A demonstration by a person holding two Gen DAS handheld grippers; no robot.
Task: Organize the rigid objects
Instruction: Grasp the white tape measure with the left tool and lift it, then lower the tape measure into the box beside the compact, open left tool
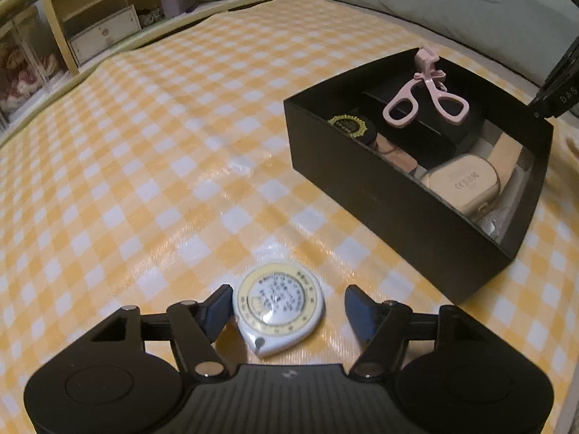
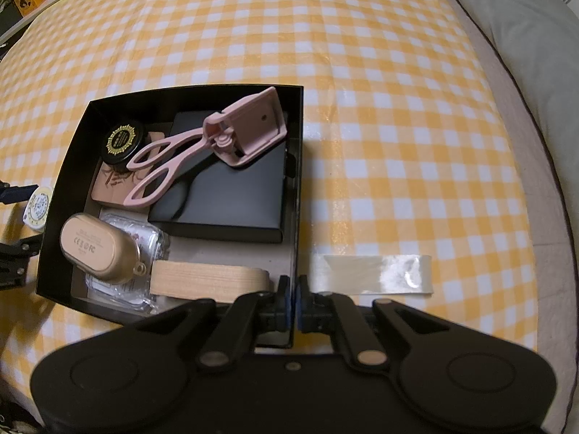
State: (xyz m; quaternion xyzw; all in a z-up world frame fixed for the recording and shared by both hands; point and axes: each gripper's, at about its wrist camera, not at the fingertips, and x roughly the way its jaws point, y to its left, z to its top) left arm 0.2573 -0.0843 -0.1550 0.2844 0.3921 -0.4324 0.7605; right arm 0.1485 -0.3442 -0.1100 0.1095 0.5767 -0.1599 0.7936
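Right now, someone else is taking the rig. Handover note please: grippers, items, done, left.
Left hand-held gripper: open, fingers either side of the tape measure on the checked cloth; not gripped yet.
Right hand-held gripper: shut on the black box wall at its near corner.
Done: pink eyelash curler, round black tin, beige case, wooden piece and a flat black box are inside.
Left: close on the tape measure and put it in the box.
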